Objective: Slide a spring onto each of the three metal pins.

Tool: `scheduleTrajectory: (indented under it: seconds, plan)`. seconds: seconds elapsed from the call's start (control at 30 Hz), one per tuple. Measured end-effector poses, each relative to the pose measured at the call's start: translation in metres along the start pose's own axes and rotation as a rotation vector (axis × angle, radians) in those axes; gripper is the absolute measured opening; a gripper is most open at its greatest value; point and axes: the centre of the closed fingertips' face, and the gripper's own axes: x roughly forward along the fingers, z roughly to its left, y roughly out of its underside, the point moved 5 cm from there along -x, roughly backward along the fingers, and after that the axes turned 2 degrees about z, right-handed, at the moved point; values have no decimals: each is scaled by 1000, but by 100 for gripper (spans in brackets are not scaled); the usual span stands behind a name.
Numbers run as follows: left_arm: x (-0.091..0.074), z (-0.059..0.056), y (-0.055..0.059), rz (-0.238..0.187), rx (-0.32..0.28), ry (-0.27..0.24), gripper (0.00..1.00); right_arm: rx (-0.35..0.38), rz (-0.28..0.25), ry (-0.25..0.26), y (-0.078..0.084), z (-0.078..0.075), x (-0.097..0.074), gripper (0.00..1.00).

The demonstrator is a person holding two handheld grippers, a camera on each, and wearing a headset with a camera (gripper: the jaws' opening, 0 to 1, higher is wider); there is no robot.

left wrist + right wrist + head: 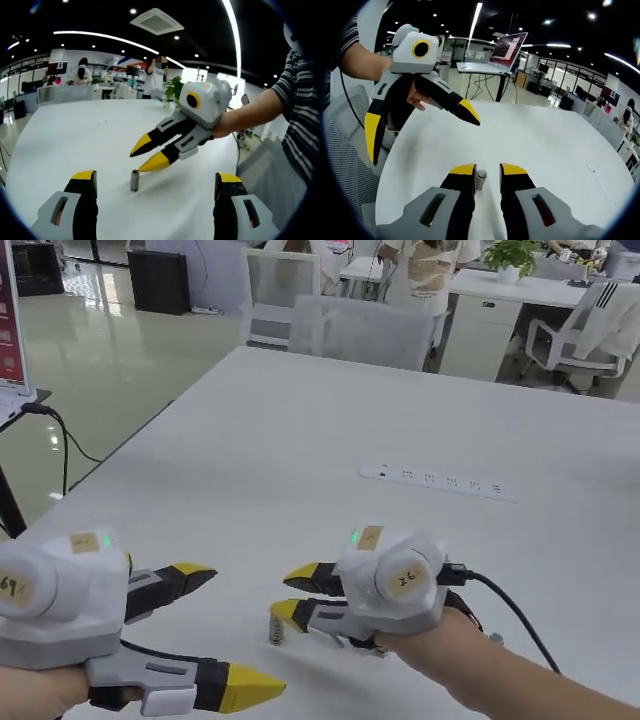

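**A:** What could go wrong from here?

**B:** The spring (480, 180) is my worry. It stands upright on the table (300, 440), between the tips of my right gripper (487, 169) and closer to the 9 o'clock jaw. I cannot tell whether it touches that jaw. The jaws are parted and grip nothing. If I close off-centre, I expect that jaw shoves it first, and it tips and rolls off or pops out sideways. Squeezing too hard could squash the coils.

**A:** And your other tool?

**B:** My left gripper (245, 625) is spread wide and holds nothing. In the right gripper view it hangs at 10 o'clock from the spring, near but apart. A careless swing with it could knock the spring over too.

**A:** Count things for me.

**B:** One spring, two grippers, and one power strip (440, 482) lying at 1 o'clock from the spring in the head view. The task wants three springs on three pins, so I judge the job barely begun.
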Motion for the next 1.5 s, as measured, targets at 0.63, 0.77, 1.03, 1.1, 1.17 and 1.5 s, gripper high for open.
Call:
scheduleTrajectory:
  seconds: [0.63, 0.77, 1.03, 1.1, 1.17, 1.5]
  plan:
    - [13, -9, -11, -23, 13, 1, 96, 193, -121, 100, 18, 2, -78, 49]
    - [13, -10, -15, -31, 19, -1, 97, 226, -127, 135, 31, 0, -99, 53]
    - [10, -12, -17, -41, 26, -28, 98, 302, -129, 260, 65, -7, -148, 64]
    - [9, -12, -16, -32, 37, -40, 98, 318, -131, 286, 72, -7, -158, 66]
    - [9, -13, -16, -29, 43, -43, 98, 334, -133, 300, 77, -6, -166, 68]
    - [7, -19, -17, -28, 66, -58, 98, 395, -121, 387, 106, 5, -198, 79]
